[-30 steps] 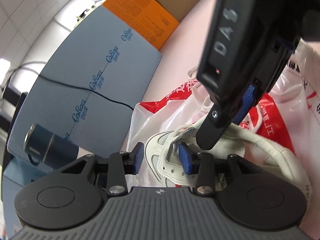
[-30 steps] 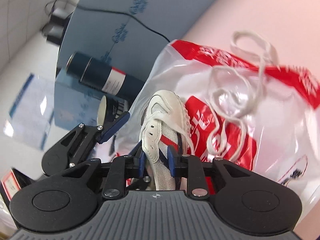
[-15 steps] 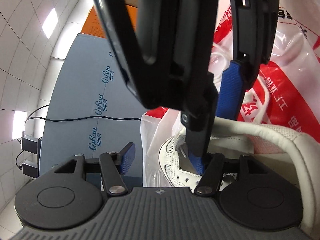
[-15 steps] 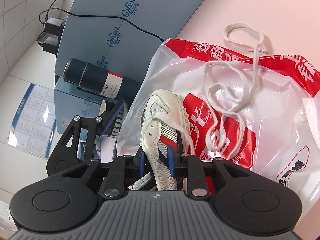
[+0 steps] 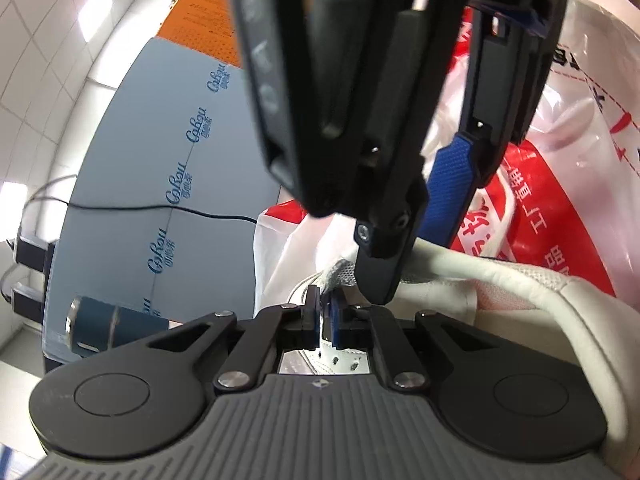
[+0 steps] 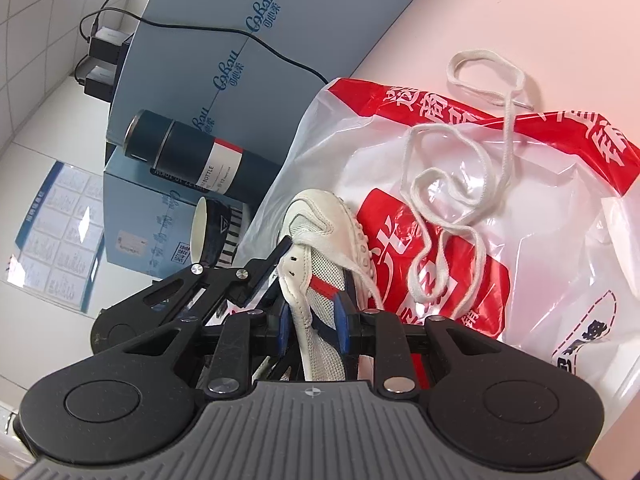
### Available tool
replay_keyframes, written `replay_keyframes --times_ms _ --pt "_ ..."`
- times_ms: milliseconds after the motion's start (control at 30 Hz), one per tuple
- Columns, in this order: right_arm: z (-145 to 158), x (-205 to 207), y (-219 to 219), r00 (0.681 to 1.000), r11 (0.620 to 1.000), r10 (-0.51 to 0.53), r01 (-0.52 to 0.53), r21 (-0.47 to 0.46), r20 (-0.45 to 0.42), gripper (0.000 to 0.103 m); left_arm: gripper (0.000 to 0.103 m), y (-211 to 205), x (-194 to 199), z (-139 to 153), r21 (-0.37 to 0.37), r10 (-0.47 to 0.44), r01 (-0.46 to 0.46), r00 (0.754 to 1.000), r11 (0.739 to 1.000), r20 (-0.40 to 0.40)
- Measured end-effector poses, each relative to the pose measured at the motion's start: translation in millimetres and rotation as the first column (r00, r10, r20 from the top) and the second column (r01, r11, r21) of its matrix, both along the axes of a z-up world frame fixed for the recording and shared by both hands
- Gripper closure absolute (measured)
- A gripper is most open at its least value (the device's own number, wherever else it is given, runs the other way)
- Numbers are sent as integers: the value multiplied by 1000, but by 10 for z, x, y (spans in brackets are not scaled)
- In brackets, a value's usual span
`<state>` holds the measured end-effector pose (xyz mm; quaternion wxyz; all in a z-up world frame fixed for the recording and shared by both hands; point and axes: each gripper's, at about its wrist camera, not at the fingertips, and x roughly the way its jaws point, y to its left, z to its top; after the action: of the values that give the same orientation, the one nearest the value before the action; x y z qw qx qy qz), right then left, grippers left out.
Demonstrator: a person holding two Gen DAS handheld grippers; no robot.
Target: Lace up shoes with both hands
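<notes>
Pink table (image 6: pixel 500 12) is carrying everything, with a blue-grey board (image 6: pixel 200 40) and a dark bottle (image 6: pixel 192 160) lying at far left. Your left hand-held gripper (image 5: pixel 322 320) is sitting clenched right at the shoe's (image 6: pixel 324 216) eyelet row. Grey mesh is bunching at its pads, but I am not able to tell whether lace, tongue or nothing is between them. Your right hand-held gripper (image 6: pixel 313 318) is clamping the shoe's upper wall and holding the shoe tipped on its side on the plastic bag (image 6: pixel 560 240). Most of the lace (image 6: pixel 440 184) is lying loose in loops across the bag, to the right.

Risks, as I am judging them: if you are pinching mesh rather than lace, pulling is only going to drag the tongue. The two tools are crowding each other, so a tug is likely to knock them together. The bag is looking slick, so the shoe may be sliding if your right grip loosens. The loose loops may be snagging or knotting.

The left wrist view is showing the closed pads and eyelets close up, with your right tool blocking most of it. Only the right wrist view is showing the loose lace run.
</notes>
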<state>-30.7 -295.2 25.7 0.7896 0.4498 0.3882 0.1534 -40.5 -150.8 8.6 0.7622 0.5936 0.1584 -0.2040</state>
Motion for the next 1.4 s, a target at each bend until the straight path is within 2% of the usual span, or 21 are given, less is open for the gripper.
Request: replay_keyframes --times_ms 133,167,233,300,367,433,533,700,767,833,867,933,967,1033,1100,1233,1300,1400 --pt "25 -10 17 1000 999 -4 4 -32 5 85 99 -35 -78 -26 52 -19 17 999 998 38" --pt "35 -11 28 1000 999 -2 2 -47 9 85 99 -34 -72 -13 44 -9 8 1000 999 28" --pt "55 -14 48 1000 997 1 0 -76 17 85 99 -18 -35 40 -8 41 -41 999 999 -20" --pt "70 -18 51 1000 995 -1 3 -97 23 85 99 5 23 137 -99 112 -120 990 988 -84" --pt "53 -25 25 1000 994 -15 16 -106 14 85 99 26 40 220 -147 130 -149 983 978 -128" --pt "40 -29 6 1000 994 -22 23 -111 8 85 99 42 48 285 -164 138 -164 977 973 -160" --pt "50 -35 9 1000 991 -13 15 -133 14 85 99 124 122 404 -223 164 -218 958 950 -235" --pt "89 -38 57 999 984 13 -7 -179 32 85 99 214 128 524 -294 189 -284 932 913 -310" --pt "78 -37 50 1000 984 7 -2 -177 29 85 103 311 94 601 -358 191 -330 909 874 -370" --pt "67 -38 36 1000 984 2 2 -176 27 85 103 454 176 610 -437 187 -400 872 806 -453" --pt "68 -39 34 1000 984 1 4 -178 26 85 103 494 184 626 -465 172 -438 843 769 -509" --pt "72 -43 36 1000 984 3 2 -181 28 85 103 536 131 649 -493 156 -473 818 730 -554" --pt "75 -46 39 1000 983 6 0 -181 30 85 103 537 82 651 -494 154 -465 823 735 -547" --pt "79 -48 46 999 983 11 -4 -183 33 85 103 505 44 624 -486 148 -429 846 762 -513" --pt "77 -49 42 999 984 9 -2 -179 34 85 100 491 -11 627 -479 145 -381 877 791 -458" --pt "77 -56 47 999 984 9 -2 -178 39 85 80 371 -71 516 -408 166 -315 919 857 -359" --pt "97 -58 66 999 982 19 -10 -191 46 85 80 283 -74 431 -370 172 -292 931 882 -323" --pt "136 -60 103 997 975 48 -33 -221 63 85 79 183 -101 334 -326 173 -269 940 906 -295"
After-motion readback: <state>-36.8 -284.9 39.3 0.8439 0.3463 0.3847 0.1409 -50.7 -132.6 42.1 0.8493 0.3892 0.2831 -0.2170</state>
